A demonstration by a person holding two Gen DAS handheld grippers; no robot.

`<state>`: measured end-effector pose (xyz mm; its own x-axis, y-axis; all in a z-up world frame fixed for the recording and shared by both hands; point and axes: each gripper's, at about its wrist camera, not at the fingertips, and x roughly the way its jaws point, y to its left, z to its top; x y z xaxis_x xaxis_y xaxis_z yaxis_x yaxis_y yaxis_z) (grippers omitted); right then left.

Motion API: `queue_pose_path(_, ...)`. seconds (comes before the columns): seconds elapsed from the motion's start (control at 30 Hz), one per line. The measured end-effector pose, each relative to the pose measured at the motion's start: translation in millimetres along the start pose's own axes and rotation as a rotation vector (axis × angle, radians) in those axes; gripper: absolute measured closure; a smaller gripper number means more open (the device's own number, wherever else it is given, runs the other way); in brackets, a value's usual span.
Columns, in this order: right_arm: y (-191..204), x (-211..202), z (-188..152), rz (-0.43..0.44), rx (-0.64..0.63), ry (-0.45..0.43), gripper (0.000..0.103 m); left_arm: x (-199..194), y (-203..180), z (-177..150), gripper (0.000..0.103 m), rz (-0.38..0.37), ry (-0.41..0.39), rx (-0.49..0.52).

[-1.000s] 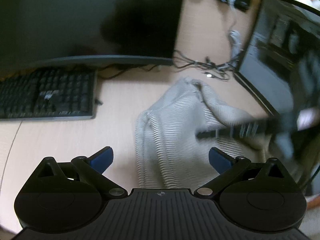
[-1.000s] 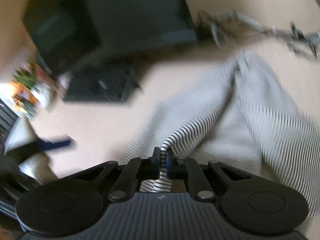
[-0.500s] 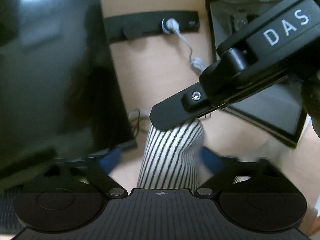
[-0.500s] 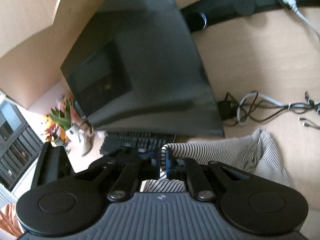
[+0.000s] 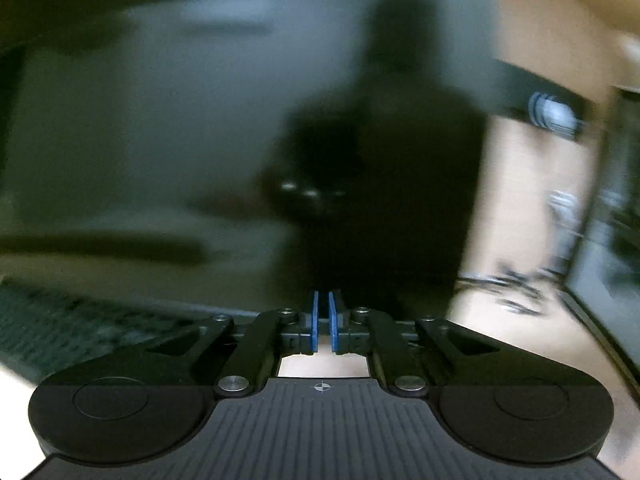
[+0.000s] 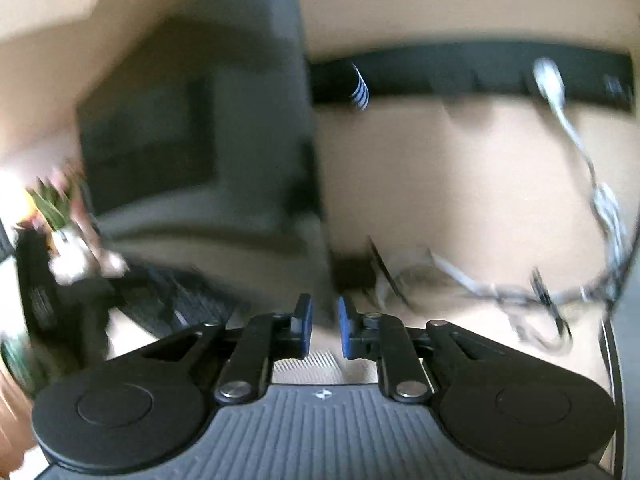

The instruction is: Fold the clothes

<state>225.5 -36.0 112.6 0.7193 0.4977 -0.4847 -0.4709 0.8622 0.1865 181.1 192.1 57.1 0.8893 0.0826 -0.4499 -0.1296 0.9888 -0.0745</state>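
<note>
Left wrist, dark monitor, keyboard

Light wooden worktop, blurred in both views. Large dark monitor upright, filling most of the left wrist view; black keyboard below it. Black power strip along the back edge, white plug seated in it. Tangle of grey and black cables beside the monitor. Potted plant at far left.
</note>
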Motion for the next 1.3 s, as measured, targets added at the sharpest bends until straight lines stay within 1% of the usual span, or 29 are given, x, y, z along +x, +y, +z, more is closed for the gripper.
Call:
queue_pose_path(0.1,-19,19,-31,-0.078,0.029,0.109,0.089,11,42,3,0.096,0.141,0.034,-0.105)
queue_pose_path(0.13,-24,25,-41,-0.110,0.025,0.142,0.089,11,52,2,0.096,0.160,0.047,-0.138)
queue_pose_path(0.17,-29,29,-49,-0.127,0.017,0.171,0.088,9,59,2,0.095,0.155,0.056,-0.164)
queue_pose_path(0.2,-30,34,-56,-0.138,0.005,0.196,0.080,8,59,1,0.093,0.133,0.063,-0.172)
queue_pose_path(0.23,-29,39,-62,-0.140,-0.012,0.216,0.075,7,54,1,0.086,0.094,0.069,-0.160)
queue_pose_path(0.27,-27,45,-69,-0.142,-0.028,0.235,0.065,6,49,0,0.076,0.055,0.075,-0.148)
queue_pose_path(0.3,-26,51,-75,-0.144,-0.045,0.255,0.061,6,41,-1,0.054,0.002,0.085,-0.134)
queue_pose_path(0.33,-20,58,-79,-0.153,-0.078,0.265,0.059,8,28,-4,0.038,-0.073,0.102,-0.111)
queue_pose_path(0.37,-15,65,-83,-0.163,-0.112,0.274,0.056,10,14,-7,0.032,-0.157,0.125,-0.084)
queue_pose_path(0.4,-10,72,-86,-0.173,-0.145,0.283,0.048,13,-2,-10,0.021,-0.231,0.148,-0.055)
queue_pose_path(0.43,-4,79,-90,-0.183,-0.179,0.293,0.046,16,-18,-15,0.013,-0.289,0.175,-0.019)
queue_pose_path(0.5,-1,87,-97,-0.223,-0.244,0.299,0.045,29,-55,-29,0.007,-0.354,0.231,0.068)
queue_pose_path(0.53,-2,90,-100,-0.239,-0.267,0.304,0.045,34,-72,-37,0.007,-0.369,0.258,0.115)
queue_pose_path(0.57,-6,88,-99,-0.233,-0.254,0.301,0.046,40,-88,-44,0.007,-0.367,0.286,0.166)
queue_pose_path(0.6,-10,86,-98,-0.226,-0.239,0.299,0.067,48,-99,-51,0.007,-0.355,0.314,0.209)
queue_pose_path(0.63,-15,79,-95,-0.232,-0.224,0.274,0.083,54,-106,-56,0.015,-0.335,0.340,0.245)
queue_pose_path(0.67,-20,71,-91,-0.239,-0.209,0.249,0.094,60,-110,-61,0.028,-0.312,0.361,0.280)
queue_pose_path(0.7,-26,64,-88,-0.247,-0.193,0.223,0.094,67,-112,-66,0.066,-0.286,0.377,0.313)
queue_pose_path(0.73,-32,54,-82,-0.281,-0.193,0.183,0.096,70,-110,-70,0.086,-0.269,0.385,0.322)
queue_pose_path(0.8,-49,35,-64,-0.362,-0.183,0.118,0.097,70,-94,-69,0.090,-0.250,0.375,0.280)
queue_pose_path(0.93,-96,14,-44,-0.483,-0.100,0.082,0.097,59,-43,-36,0.090,-0.116,0.267,0.152)
queue_pose_path(0.97,-103,12,-42,-0.498,-0.085,0.081,0.097,57,-29,-28,0.090,-0.083,0.250,0.127)
queue_pose_path(1.03,-111,10,-45,-0.498,-0.078,0.090,0.097,54,-5,-14,0.090,-0.018,0.222,0.091)
queue_pose_path(1.1,-109,16,-50,-0.505,-0.108,0.108,0.097,54,14,-7,0.092,0.074,0.178,0.065)
queue_pose_path(1.17,-107,24,-55,-0.519,-0.141,0.127,0.097,53,37,-2,0.092,0.134,0.161,0.005)
queue_pose_path(1.23,-111,33,-56,-0.532,-0.148,0.155,0.097,51,56,1,0.087,0.159,0.163,-0.080)
queue_pose_path(1.27,-112,38,-56,-0.554,-0.151,0.168,0.097,48,62,2,0.085,0.162,0.163,-0.107)
queue_pose_path(1.3,-114,43,-56,-0.577,-0.153,0.182,0.096,46,63,2,0.078,0.153,0.164,-0.119)
